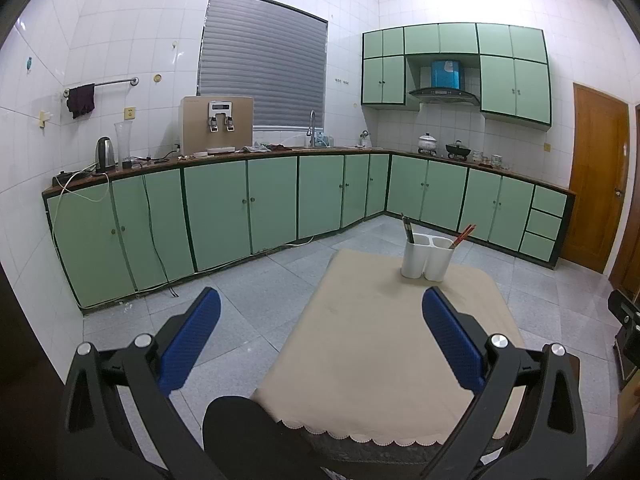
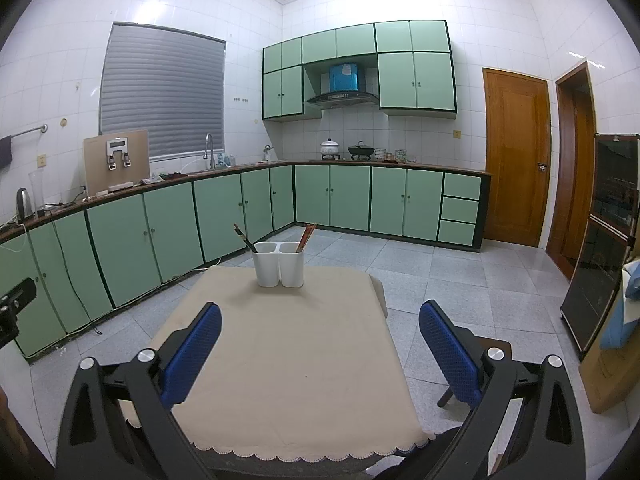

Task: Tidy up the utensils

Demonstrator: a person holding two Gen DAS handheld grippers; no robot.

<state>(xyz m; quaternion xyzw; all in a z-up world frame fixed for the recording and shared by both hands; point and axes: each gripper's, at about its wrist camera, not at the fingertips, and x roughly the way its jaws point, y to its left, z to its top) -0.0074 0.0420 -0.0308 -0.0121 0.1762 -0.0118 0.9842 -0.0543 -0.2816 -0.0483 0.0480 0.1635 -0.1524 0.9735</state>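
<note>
While both are held back over the near edge of the desk, the left gripper and right gripper stand spread wide with nothing between their blue pads. Beyond them, at the far end of the cloth, the white two-cup holder stands upright, dark chopsticks leaning in its left cup and reddish chopsticks in its right, seemingly already sorted. Bare cloth lies between, giving free approach; floor drops away on either side.
</note>
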